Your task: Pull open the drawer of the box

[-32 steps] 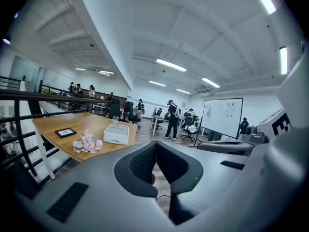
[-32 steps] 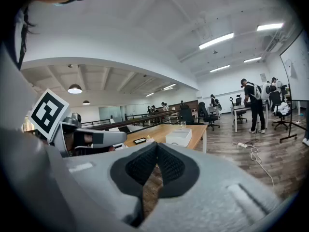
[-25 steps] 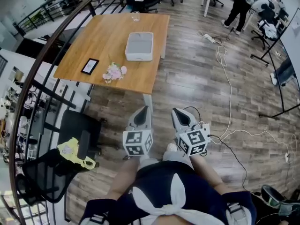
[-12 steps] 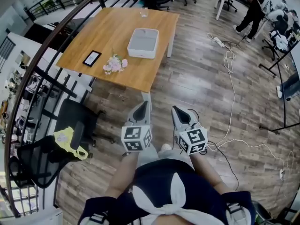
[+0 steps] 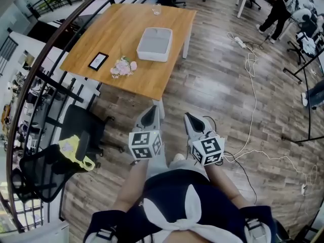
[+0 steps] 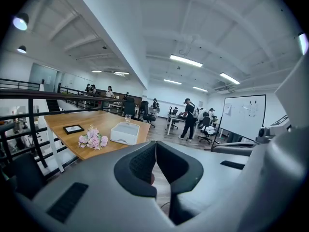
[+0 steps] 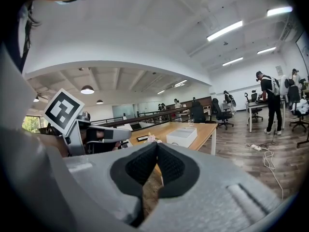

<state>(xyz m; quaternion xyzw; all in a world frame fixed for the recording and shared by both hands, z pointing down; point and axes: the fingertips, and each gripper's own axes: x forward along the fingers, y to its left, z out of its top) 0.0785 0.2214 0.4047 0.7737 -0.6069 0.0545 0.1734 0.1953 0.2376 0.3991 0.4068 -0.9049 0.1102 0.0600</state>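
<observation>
A white box (image 5: 154,44) with a grey top sits on the wooden table (image 5: 116,39), far ahead of me; it also shows as the box (image 6: 125,132) in the left gripper view and the box (image 7: 182,136) in the right gripper view. Its drawer front cannot be made out from here. My left gripper (image 5: 150,115) is held in front of my body over the floor, jaws shut with nothing between them. Beside it my right gripper (image 5: 189,118) is shut and empty too. Both point toward the table, well short of it.
On the table lie a pink flower bunch (image 5: 123,67), a small black picture frame (image 5: 98,61) and a glass (image 5: 157,9). A curved black railing (image 5: 45,80) runs along the left, with black chairs (image 5: 83,135) below. Cables (image 5: 250,110) trail over the floor at right. People stand far off.
My view has moved toward the table, so the table and box sit a little lower and larger in frame. Both grippers stay shut in front of my body.
</observation>
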